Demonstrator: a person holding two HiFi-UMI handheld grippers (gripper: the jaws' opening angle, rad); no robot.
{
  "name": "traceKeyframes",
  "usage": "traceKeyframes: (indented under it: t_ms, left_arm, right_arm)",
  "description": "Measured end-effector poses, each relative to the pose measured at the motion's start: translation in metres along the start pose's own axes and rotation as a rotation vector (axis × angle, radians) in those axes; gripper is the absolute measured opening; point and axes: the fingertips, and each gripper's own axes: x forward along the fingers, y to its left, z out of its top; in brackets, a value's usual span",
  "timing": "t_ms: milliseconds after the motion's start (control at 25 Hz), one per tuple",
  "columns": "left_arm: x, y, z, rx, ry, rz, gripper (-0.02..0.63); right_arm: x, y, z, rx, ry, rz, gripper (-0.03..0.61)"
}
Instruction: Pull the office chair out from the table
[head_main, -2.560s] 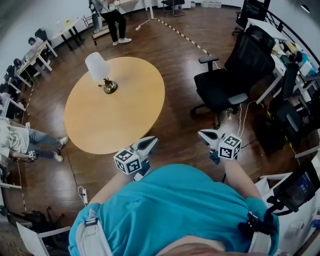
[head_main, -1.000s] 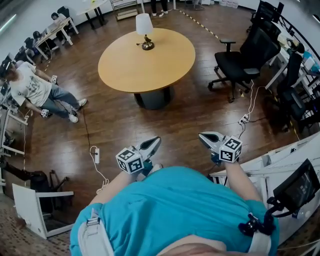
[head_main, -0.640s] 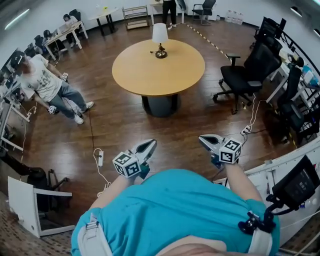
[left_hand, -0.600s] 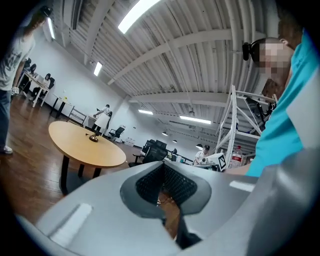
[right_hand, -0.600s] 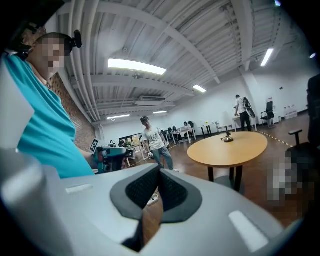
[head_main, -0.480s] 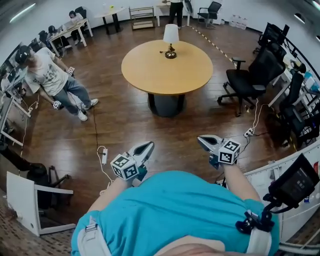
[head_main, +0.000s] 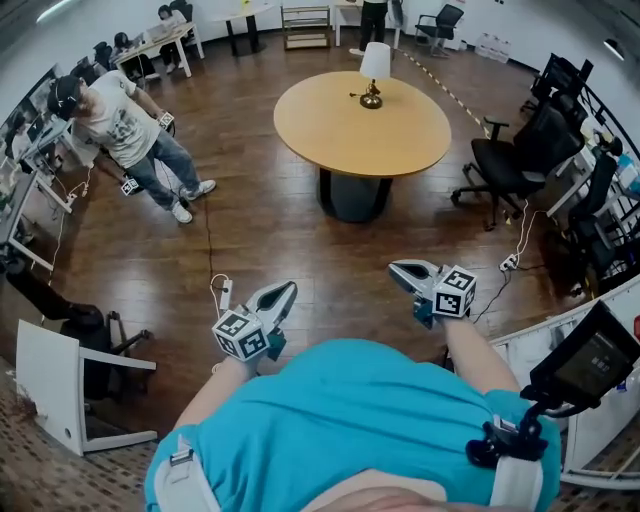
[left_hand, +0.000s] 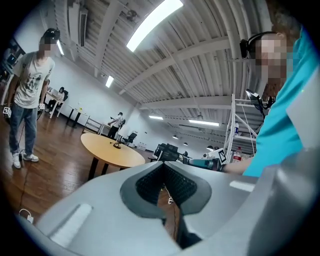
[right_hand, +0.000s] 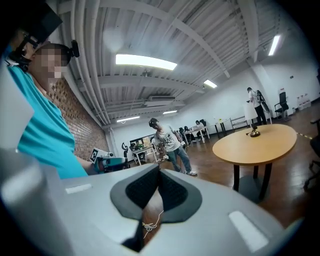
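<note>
The black office chair (head_main: 510, 165) stands on the wooden floor to the right of the round wooden table (head_main: 362, 125), apart from it. A lamp (head_main: 374, 70) sits on the table's far side. Both grippers are held close to my body, far from chair and table. The left gripper (head_main: 283, 292) is shut and empty; in its own view (left_hand: 161, 165) the pads meet, with the table (left_hand: 112, 150) in the distance. The right gripper (head_main: 398, 270) is shut and empty too, its pads together (right_hand: 159, 170), and the table (right_hand: 255, 142) lies off to the right.
A person (head_main: 125, 125) stands at the left holding grippers. A power strip (head_main: 222, 292) with cable lies on the floor by my left gripper. A white tipped-over desk (head_main: 60, 390) is at the lower left. Desks, more chairs and a monitor (head_main: 590, 360) line the right side.
The table and chair have receded up the head view as I backed away. Both grippers stayed shut and came with me. The standing person at left shows more fully.
</note>
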Motion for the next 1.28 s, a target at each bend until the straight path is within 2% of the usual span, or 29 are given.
traceKeyframes:
  t_ms: [120, 320, 560, 680, 880, 1280]
  left_arm:
    - [0.010, -0.024, 0.000, 0.018, -0.009, -0.002, 0.023]
    - [0.048, -0.075, -0.033, -0.040, -0.007, 0.009, 0.023]
    - [0.094, -0.091, -0.060, -0.052, 0.040, -0.043, 0.023]
    - [0.099, -0.095, -0.060, -0.026, 0.060, -0.061, 0.023]
    - [0.087, -0.090, -0.050, -0.004, 0.050, -0.054, 0.023]
    - [0.070, -0.081, -0.049, -0.027, 0.045, -0.014, 0.023]
  right_arm:
    - [-0.024, -0.003, 0.002, -0.005, -0.017, 0.002, 0.000]
    - [-0.098, -0.005, -0.010, -0.024, -0.014, -0.014, 0.000]
    - [-0.139, -0.032, -0.021, -0.013, -0.029, -0.114, 0.000]
    - [-0.147, -0.033, -0.023, -0.020, -0.030, -0.141, 0.000]
    - [-0.135, -0.028, -0.030, -0.029, -0.001, -0.135, 0.000]
    - [-0.125, -0.026, -0.026, -0.035, 0.011, -0.111, 0.000]
